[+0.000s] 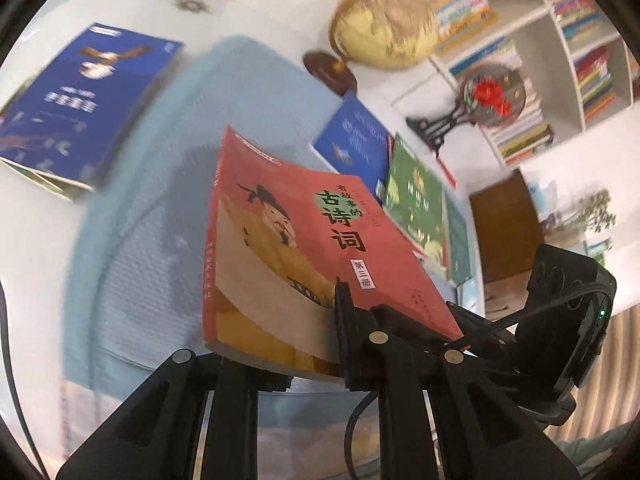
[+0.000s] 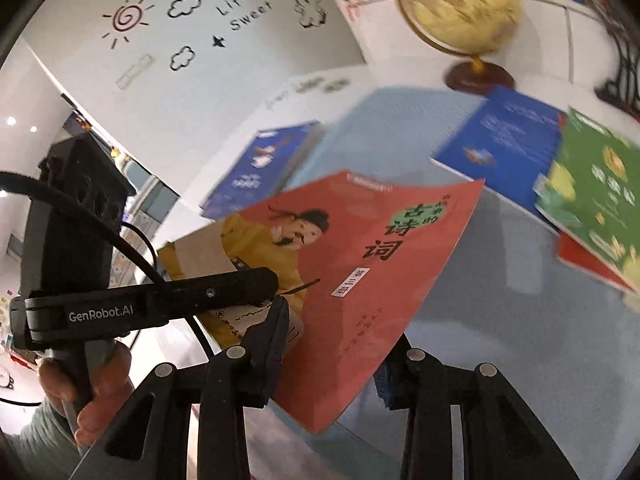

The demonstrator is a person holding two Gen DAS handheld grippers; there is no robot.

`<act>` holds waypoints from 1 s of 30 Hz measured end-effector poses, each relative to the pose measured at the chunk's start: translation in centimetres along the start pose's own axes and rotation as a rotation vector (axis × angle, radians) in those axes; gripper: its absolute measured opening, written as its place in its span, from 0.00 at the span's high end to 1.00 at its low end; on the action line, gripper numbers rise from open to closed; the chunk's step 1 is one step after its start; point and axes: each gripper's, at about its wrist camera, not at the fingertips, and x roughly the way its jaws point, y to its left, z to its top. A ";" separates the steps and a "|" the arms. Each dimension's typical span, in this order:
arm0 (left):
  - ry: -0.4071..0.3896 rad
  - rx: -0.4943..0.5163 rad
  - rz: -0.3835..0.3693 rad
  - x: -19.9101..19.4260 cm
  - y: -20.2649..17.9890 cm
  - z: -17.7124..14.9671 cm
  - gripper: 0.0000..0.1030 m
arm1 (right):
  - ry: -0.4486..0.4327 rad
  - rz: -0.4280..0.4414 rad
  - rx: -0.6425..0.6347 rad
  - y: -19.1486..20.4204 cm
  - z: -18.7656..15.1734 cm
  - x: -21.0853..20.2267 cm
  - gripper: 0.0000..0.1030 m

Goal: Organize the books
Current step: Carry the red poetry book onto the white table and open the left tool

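Note:
A red book with a figure in a yellow robe on its cover hangs tilted above a light blue cloth. My left gripper is shut on its near edge, one finger on the cover and the other hidden beneath. The right wrist view shows the same red book with my right gripper shut on its lower corner. The left gripper clamps the book's left edge there. The right gripper's body shows at the book's right corner.
On the cloth lie a dark blue book at the left, and a blue book and a green book at the right. A globe, a flower ornament and filled bookshelves stand behind. A hand holds the left gripper.

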 end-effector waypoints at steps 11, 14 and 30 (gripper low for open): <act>-0.107 0.013 0.012 -7.0 8.5 6.8 0.87 | -0.058 0.011 -0.086 9.8 6.8 6.7 0.64; -0.093 -0.009 0.005 -7.0 12.2 9.0 0.86 | -0.044 0.000 -0.070 11.7 8.9 10.0 0.64; 0.032 -0.205 0.115 -4.2 23.1 12.9 0.65 | 0.116 -0.018 0.137 12.8 12.8 22.2 0.64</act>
